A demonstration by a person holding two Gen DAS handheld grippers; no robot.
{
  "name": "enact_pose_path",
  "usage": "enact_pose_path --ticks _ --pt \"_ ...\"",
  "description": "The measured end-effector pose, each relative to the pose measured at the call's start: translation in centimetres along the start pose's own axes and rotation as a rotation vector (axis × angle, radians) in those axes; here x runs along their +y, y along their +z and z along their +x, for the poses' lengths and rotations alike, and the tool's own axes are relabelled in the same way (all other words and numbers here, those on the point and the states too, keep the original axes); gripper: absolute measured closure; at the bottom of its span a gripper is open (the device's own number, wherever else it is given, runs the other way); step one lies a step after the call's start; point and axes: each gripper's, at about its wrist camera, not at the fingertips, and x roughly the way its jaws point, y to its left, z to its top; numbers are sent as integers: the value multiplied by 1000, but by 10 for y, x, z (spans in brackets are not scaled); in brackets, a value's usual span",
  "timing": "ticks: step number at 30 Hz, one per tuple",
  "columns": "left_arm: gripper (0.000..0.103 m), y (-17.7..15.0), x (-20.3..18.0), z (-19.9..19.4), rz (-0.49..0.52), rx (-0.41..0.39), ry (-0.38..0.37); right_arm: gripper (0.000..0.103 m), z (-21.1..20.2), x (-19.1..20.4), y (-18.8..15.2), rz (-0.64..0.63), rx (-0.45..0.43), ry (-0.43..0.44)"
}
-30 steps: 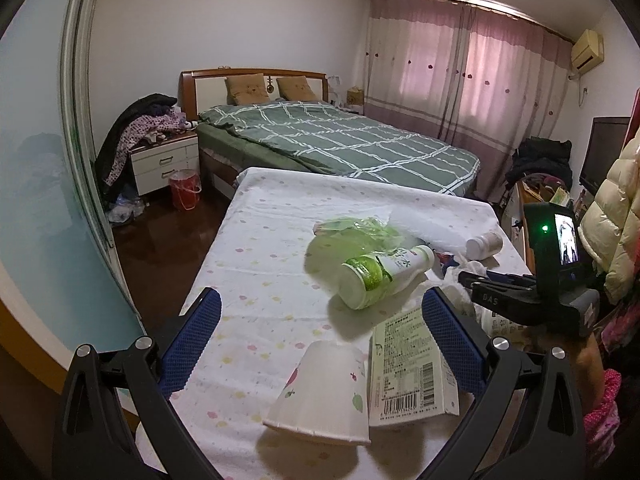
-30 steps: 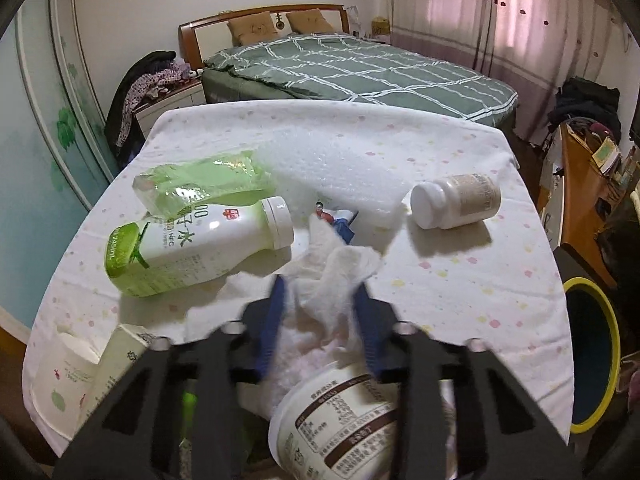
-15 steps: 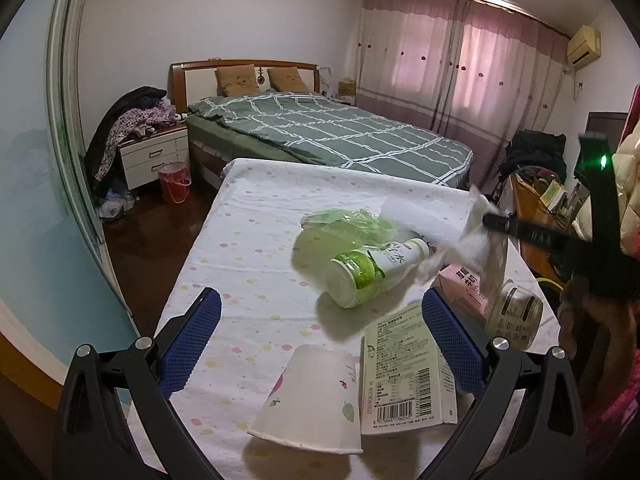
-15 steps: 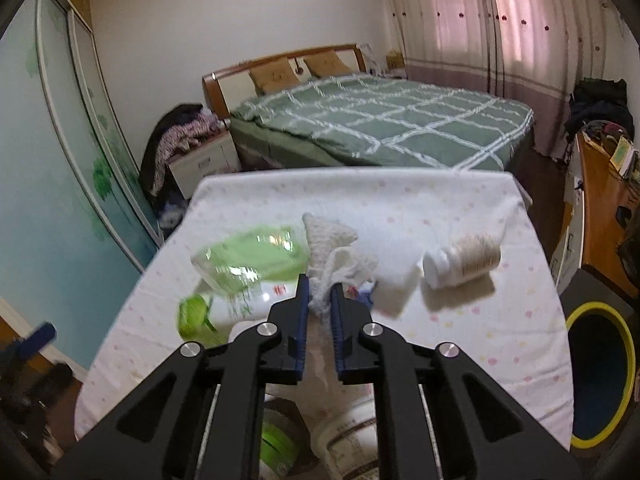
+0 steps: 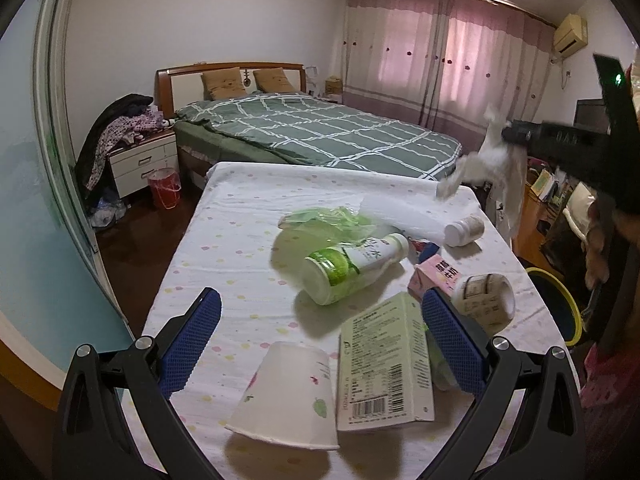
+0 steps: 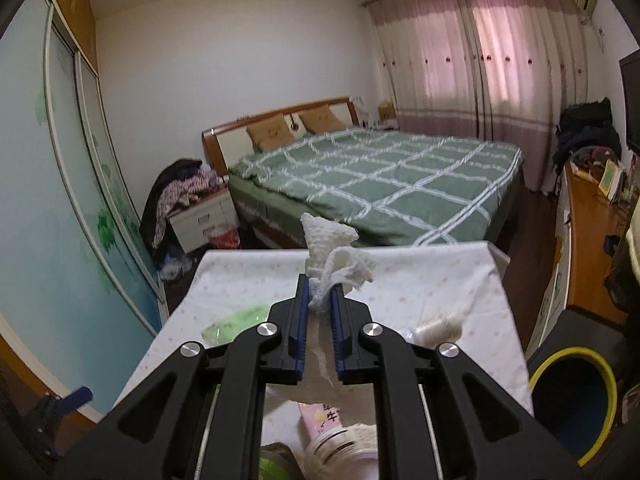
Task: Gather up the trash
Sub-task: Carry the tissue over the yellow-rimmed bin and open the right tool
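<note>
Jaws on my right gripper [image 6: 319, 304] were clamped together on a crumpled white tissue [image 6: 334, 264], which I held up in the air above the counter [image 5: 240, 216]; its loose end drooped past the counter's far right corner. Below it at four o'clock stood a yellow-rimmed trash bin [image 6: 568, 392] on the floor beside the counter. My left gripper [image 5: 320, 340] hung low over the near edge with its jaws wide apart and nothing between them. Just ahead of it, at twelve o'clock, lay an overturned paper cup [image 5: 284, 396] touching a green-and-white carton [image 5: 384, 364]. Farther on lay a green-labelled bottle [image 5: 352, 268] on its side, with a green plastic bag [image 5: 324, 224] behind it. At two o'clock sat a pink carton [image 5: 436, 276], a round tub [image 5: 484, 300] and a small white pill bottle [image 5: 464, 230].
</note>
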Motion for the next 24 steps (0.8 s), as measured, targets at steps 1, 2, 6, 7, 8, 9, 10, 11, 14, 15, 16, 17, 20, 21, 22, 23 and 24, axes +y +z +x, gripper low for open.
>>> enact_pose_path --ticks 1,2,6,7,8,9,10,11,14,15,16,17,20,21,22,23,24 --pt "4 0 -2 0 4 1 -3 93 -4 -2 1 2 -9 -4" --pt "4 0 -5 0 10 2 -7 93 -9 -6 2 6 -19 -12" --pt "4 0 -17 2 30 12 -24 93 -20 -31 -5 44 -26 -46" --pt "4 -1 -20 3 36 13 -28 93 -22 -37 -7 53 -24 -55" --pt "4 -1 -25 4 44 17 -35 93 -24 -46 -12 68 -20 -69" --pt "4 -1 -28 5 48 18 -39 93 -25 -52 -16 80 -17 -79" --pt "4 -2 -31 6 54 19 -44 93 -27 -65 -21 102 -11 -96" --pt "4 -2 -38 7 64 23 -53 93 -27 -72 -24 115 -7 -106" --pt "4 -3 -52 9 88 32 -73 92 -31 -105 -39 171 7 -162" --pt "4 -4 -57 10 98 35 -83 92 -34 -120 -45 196 12 -190" --pt "4 -4 -63 11 107 37 -91 92 -36 -130 -50 210 17 -210" --pt "4 -5 -72 13 123 42 -104 91 -38 -140 -53 224 20 -231" --pt "4 -6 -93 18 154 53 -139 91 -45 -171 -65 255 25 -312" --pt "4 -6 -103 22 169 60 -155 91 -47 -181 -68 263 26 -336" --pt "4 -6 -109 24 179 65 -165 91 -49 -192 -73 274 28 -367" --pt "4 -7 -119 28 193 75 -179 91 -51 -203 -77 284 30 -391" --pt "4 -8 -128 32 206 83 -190 91 -53 -212 -81 296 34 -411"
